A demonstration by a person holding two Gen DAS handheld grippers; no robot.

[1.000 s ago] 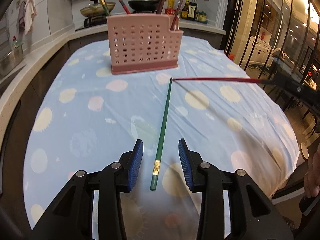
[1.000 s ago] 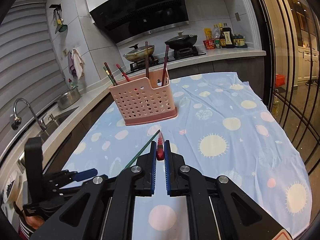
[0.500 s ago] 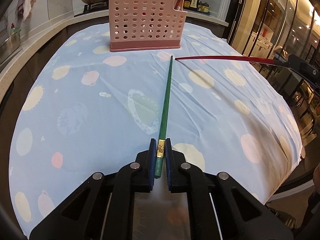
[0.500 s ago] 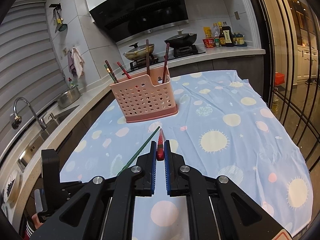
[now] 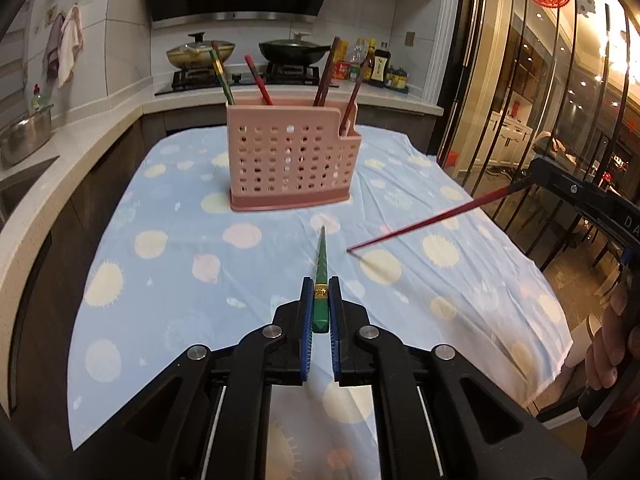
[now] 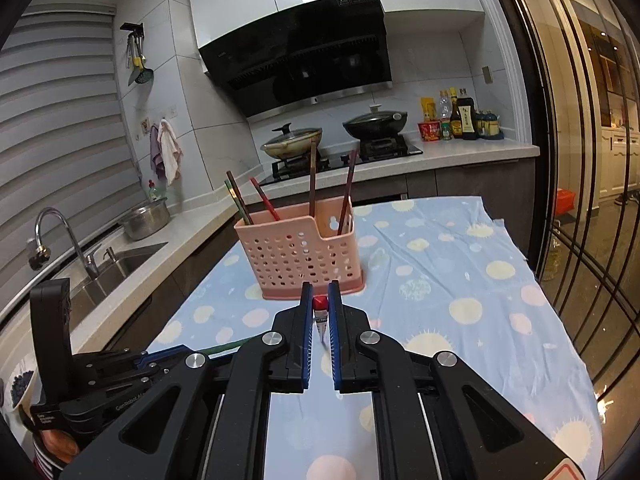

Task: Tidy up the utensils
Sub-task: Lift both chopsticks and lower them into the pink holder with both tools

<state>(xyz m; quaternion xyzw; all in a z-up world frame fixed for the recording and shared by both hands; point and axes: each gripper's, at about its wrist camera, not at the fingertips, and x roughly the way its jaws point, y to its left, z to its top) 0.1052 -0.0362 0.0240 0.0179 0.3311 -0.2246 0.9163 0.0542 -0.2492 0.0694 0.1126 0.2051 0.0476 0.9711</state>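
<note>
A pink perforated utensil holder stands at the far middle of the table and holds several chopsticks; it also shows in the right wrist view. My left gripper is shut on a green chopstick, held above the cloth and pointing at the holder. My right gripper is shut on a red chopstick. In the left wrist view the red chopstick slants down from the right gripper toward the cloth.
A blue tablecloth with pale dots covers the table. Behind it a counter carries a stove with two pans and bottles. A sink with tap is at the left. Glass doors stand at the right.
My left gripper closed on the green chopstick and lifted it off the cloth toward the holder. My right gripper raised and tilted the red chopstick, tip down.
</note>
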